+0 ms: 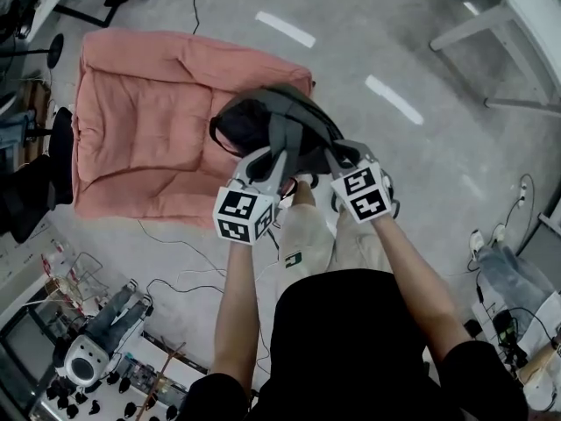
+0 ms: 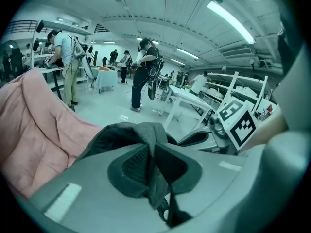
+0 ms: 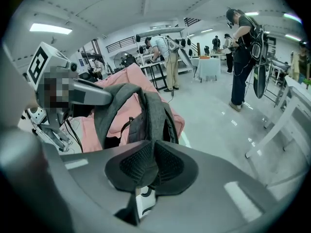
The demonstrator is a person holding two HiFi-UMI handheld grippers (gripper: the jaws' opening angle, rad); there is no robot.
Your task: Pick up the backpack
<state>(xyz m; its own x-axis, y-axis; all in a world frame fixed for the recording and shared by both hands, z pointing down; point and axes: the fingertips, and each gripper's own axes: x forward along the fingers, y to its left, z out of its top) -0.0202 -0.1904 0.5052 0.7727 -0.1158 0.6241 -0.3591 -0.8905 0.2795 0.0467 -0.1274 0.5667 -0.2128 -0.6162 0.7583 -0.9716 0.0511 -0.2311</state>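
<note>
In the head view the dark backpack (image 1: 250, 123) hangs in front of the person, over the near right edge of a pink cushion (image 1: 145, 117) that lies on the grey floor (image 1: 421, 156). Its grey straps (image 1: 283, 137) run up to the left gripper (image 1: 270, 163) and the right gripper (image 1: 338, 158), which sit side by side just above the person's knees. Whether the bag's bottom clears the cushion cannot be told. In the left gripper view the left gripper (image 2: 148, 161) has its jaws clamped on a grey strap (image 2: 149, 135), with the bag's dark body (image 2: 109, 135) just beyond, the cushion (image 2: 34, 130) at the left and the right gripper's marker cube (image 2: 238, 120) at the right. In the right gripper view the right gripper (image 3: 149, 161) is likewise pinched tight on a strap (image 3: 156, 113), and the backpack (image 3: 133, 127) hangs below the strap loops, in front of the cushion (image 3: 129, 79).
</note>
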